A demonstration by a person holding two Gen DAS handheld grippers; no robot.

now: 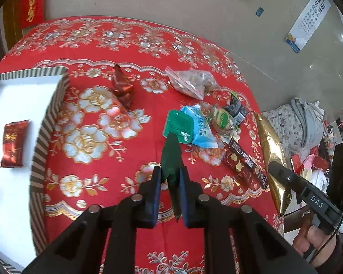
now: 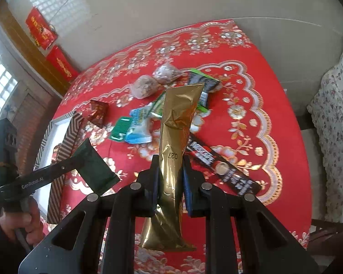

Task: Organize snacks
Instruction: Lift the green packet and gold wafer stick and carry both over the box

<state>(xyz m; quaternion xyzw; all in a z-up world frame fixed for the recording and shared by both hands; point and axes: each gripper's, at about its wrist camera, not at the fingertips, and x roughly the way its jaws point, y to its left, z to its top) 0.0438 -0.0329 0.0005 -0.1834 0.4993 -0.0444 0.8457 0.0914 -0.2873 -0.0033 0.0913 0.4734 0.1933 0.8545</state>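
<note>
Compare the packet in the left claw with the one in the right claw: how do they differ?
The dark green packet is short and flat; the gold packet is long, crinkled and shiny. The left claw pinches the green one near one end, while the right claw clamps the gold one nearer its middle, so it sticks out both ways. The gold one shows printed digits; the green shows none. Both are held above the red tablecloth.

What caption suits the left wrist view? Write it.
Left gripper shut on a dark green foil packet above the red floral tablecloth.
</note>
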